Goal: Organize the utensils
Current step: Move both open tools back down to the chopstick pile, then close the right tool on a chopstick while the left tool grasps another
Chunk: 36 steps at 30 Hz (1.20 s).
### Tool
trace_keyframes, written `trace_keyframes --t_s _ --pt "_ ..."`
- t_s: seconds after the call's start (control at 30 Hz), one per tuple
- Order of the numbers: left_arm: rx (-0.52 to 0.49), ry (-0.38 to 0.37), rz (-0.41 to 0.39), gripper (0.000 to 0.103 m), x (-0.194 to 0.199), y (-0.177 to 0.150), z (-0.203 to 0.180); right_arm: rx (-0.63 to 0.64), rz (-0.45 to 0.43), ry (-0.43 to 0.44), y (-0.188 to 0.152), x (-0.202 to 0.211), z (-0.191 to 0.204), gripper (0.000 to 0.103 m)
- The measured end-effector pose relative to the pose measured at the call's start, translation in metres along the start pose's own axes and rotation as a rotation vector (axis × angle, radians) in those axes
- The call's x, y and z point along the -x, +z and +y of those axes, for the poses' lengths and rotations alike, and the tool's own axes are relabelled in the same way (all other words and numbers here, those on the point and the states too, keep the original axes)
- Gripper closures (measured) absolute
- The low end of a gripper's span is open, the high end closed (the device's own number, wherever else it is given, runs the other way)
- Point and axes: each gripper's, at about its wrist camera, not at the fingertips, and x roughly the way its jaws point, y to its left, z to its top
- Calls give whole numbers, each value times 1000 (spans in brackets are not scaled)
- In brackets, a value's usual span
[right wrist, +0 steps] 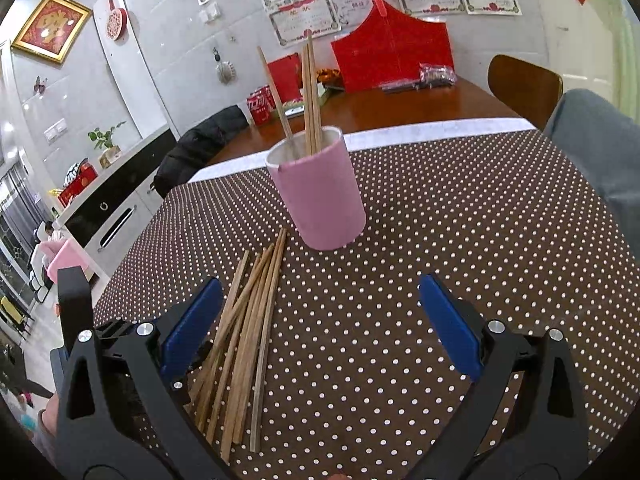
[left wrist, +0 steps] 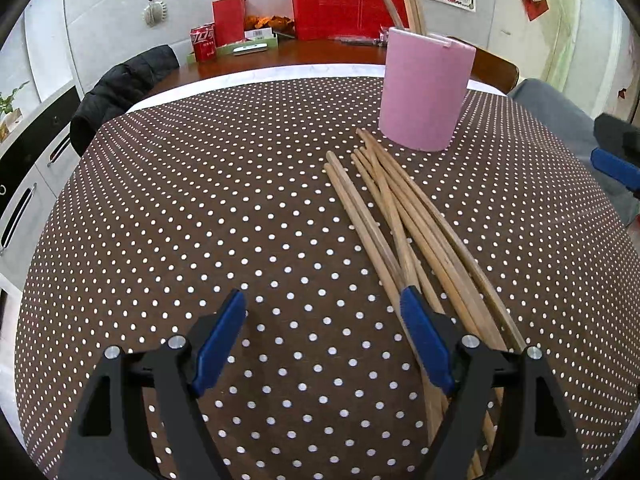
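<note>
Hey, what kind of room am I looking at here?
Probably a home dining area beside a kitchen: a table with a polka-dot cloth holding chopsticks and a pink cup, with cabinets along the wall and framed certificates above.

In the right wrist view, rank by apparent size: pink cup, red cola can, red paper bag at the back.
1. Pink cup, though nearness to the camera enlarges it.
2. Red paper bag, nearly as large despite being far back.
3. Red cola can, clearly smallest.
</note>
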Motion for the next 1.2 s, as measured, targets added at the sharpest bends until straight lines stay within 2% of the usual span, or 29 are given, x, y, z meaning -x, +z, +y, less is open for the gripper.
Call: trace_keyframes --t_s 0.27,0.37,0.63,0.7,0.73,0.8,0.83,0.87,0.93,1.07,1.2 --pt "30 16 10 25 -2 0 -7 40 103 -23 -7 -23 1 6" --pt "25 57 15 24 -5 -3 -7 91 182 -38 -14 -39 8 6" --pt "35 48 15 24 -2 -7 -1 259 303 -72 -32 -72 35 7" --pt "30 46 14 24 -2 -7 0 281 322 -81 -36 -78 38 11" --pt "27 43 14 24 -1 -7 2 293 333 -89 -37 -83 39 18" --pt "23 41 15 24 -1 -5 4 322 343 -120 -37 -90 40 24" --pt "22 38 16 24 -1 -5 5 330 344 -127 -36 -91 41 30" --pt "19 38 17 24 -1 -4 6 326 347 -125 -36 -91 42 40" --pt "16 39 20 24 -3 -2 9 325 352 -130 -30 -93 41 51" --pt "1 47 33 24 -8 8 9 329 360 -120 -17 -104 46 51" --pt "2 47 51 25 -14 17 10 352 389 -111 -1 -133 57 51"
